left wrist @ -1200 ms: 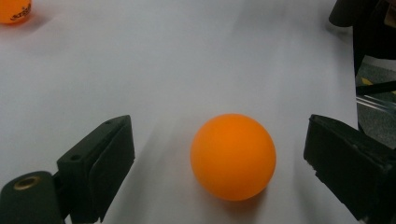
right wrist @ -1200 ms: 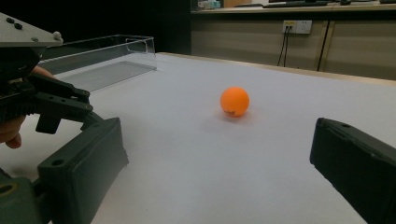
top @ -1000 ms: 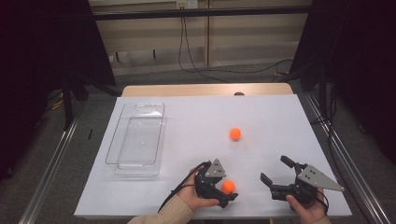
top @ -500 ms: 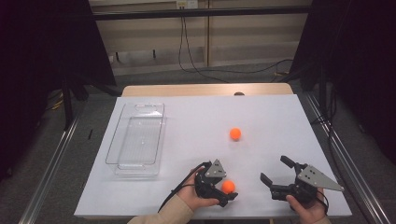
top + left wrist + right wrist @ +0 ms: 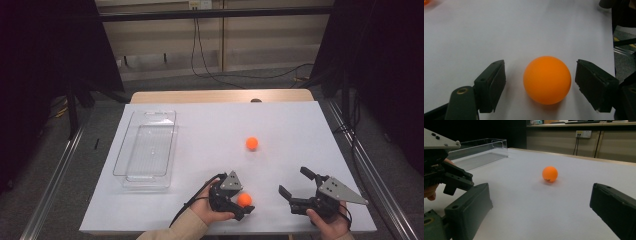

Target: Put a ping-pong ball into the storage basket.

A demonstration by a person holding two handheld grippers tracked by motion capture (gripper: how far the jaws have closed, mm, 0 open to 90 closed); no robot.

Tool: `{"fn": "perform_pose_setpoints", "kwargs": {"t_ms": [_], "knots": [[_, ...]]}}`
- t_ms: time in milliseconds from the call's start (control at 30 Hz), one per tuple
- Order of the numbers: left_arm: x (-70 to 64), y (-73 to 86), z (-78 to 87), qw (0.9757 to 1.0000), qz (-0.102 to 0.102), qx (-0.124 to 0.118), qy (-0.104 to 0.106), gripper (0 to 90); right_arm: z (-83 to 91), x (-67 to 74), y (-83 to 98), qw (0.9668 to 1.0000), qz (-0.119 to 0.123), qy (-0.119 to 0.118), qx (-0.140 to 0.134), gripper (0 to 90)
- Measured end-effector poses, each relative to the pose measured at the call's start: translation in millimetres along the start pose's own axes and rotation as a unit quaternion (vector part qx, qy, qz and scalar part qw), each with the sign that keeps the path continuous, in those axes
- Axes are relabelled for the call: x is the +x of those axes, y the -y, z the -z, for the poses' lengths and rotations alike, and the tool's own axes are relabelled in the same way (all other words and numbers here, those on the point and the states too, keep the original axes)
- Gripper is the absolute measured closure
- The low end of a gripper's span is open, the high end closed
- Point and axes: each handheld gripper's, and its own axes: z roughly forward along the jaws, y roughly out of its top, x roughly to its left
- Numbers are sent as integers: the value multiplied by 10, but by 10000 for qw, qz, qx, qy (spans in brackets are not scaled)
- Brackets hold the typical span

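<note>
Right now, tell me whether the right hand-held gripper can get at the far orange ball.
Probably yes. The right hand-held gripper stands open, facing the far orange ball, with only bare white table between them. The left hand-held gripper sits off to the side.

Between the right hand-held gripper (image 5: 541,212) and its wide-apart jaws, an orange ball (image 5: 550,174) rests on the white table (image 5: 524,202).

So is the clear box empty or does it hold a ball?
Empty: the clear box holds nothing; both orange balls lie on the table.
</note>
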Motion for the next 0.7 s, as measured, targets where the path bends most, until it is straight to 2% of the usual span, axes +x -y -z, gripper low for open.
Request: {"fn": "perform_pose_setpoints", "kwargs": {"t_ms": [300,467,700], "knots": [[7,-1,-4,10000,51,12,22,285,1,0,0,10000,7,-3,1,29],[8,3,-8,10000,27,91,15,313,1,0,0,10000,3,-3,3,29],[5,6,-12,10000,-11,82,-17,350,1,-1,0,10000,1,-3,5,29]]}}
